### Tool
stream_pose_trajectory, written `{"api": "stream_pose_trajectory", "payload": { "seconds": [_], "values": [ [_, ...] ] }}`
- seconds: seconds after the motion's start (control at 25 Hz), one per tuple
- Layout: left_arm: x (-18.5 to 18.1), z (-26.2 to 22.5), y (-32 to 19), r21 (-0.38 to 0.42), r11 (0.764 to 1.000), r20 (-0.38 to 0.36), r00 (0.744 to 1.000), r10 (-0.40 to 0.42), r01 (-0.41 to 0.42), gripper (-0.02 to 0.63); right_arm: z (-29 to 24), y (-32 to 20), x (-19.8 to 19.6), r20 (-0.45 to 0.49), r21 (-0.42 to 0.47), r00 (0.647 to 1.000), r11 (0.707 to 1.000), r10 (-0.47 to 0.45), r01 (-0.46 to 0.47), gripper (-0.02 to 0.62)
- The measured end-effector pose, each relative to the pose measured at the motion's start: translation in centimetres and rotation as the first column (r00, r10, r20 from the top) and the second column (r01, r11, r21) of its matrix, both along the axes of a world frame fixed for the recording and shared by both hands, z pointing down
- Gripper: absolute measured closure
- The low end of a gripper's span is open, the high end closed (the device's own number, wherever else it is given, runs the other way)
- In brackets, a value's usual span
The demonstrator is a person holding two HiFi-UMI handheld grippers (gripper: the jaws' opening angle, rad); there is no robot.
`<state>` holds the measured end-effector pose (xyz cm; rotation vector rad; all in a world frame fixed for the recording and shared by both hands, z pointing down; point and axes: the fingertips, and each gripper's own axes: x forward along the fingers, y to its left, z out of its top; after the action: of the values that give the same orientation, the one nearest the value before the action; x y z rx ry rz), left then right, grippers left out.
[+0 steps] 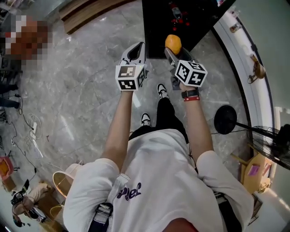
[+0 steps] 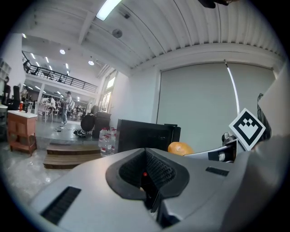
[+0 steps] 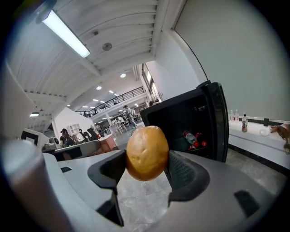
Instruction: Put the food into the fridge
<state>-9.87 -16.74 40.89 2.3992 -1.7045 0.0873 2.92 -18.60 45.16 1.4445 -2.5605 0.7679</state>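
Observation:
A round orange-brown piece of food sits between the jaws of my right gripper, which is shut on it; in the right gripper view the food fills the gap between both pads. Just beyond it stands the small black fridge with its door open, and its dark inside shows a bottle and red items. My left gripper is held beside the right one, shut and empty, its pads meeting. The left gripper view also shows the food and the fridge.
A white curved counter runs along the right, with a black round-based fan stand in front of it. Wooden steps lie at the far left, with water bottles beside them. The floor is grey marble.

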Motion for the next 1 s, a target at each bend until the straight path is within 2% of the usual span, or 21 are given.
{"api": "stream_pose_trajectory", "payload": {
  "seconds": [0.24,0.56,1.0],
  "values": [
    [1.0,2.7,-2.5,-0.027,1.0,-0.002,1.0,0.011,-0.011,0.588,2.1,-2.9,0.2,-0.005,-0.011,1.0,1.0,-0.022,0.022,0.288],
    [1.0,5.9,-5.0,-0.051,0.999,0.019,1.0,0.013,-0.012,0.588,5.4,-6.4,1.0,0.022,-0.05,1.0,0.999,0.005,-0.004,0.288],
    [1.5,9.4,-8.6,-0.054,0.998,0.011,0.999,0.038,-0.037,0.588,9.2,-10.1,1.0,-0.022,-0.08,1.0,0.996,0.022,-0.023,0.288]
  ]
}}
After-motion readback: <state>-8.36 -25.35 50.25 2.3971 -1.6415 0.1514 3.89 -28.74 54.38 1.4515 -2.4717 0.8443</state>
